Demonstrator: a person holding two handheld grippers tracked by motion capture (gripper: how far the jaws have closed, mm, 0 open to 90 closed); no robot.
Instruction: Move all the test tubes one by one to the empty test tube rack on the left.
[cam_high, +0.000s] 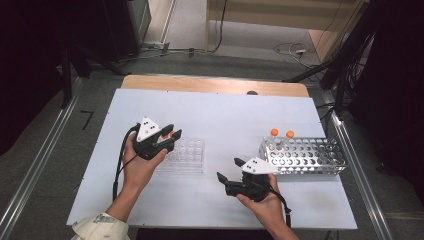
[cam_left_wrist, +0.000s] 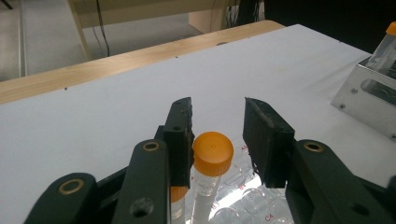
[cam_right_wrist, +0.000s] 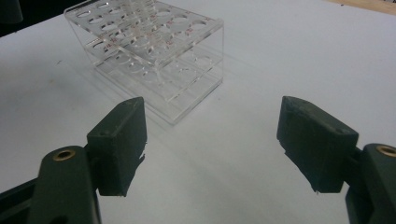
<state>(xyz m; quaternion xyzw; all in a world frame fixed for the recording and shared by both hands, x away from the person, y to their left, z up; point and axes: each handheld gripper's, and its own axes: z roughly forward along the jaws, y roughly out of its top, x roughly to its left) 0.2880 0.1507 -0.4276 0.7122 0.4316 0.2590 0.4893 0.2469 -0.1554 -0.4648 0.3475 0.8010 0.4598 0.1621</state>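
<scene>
Two orange-capped clear plastic tubes (cam_high: 281, 138) stand in the perforated metal rack (cam_high: 320, 162) at the right; two more (cam_left_wrist: 211, 161) sit in the clear acrylic rack (cam_high: 187, 157), one half hidden behind a jaw. The left gripper (cam_high: 167, 137) hovers over them, jaws slightly parted around one cap, one pad touching it. The right gripper (cam_high: 229, 170) rests low, wide open, empty.

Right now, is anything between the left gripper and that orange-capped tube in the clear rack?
Nothing visible. The orange-capped tube stands in the clear rack directly between the left gripper jaws, which are apart; one pad sits close beside the cap, the other stands clear. A second orange cap shows lower, beside it.
</scene>
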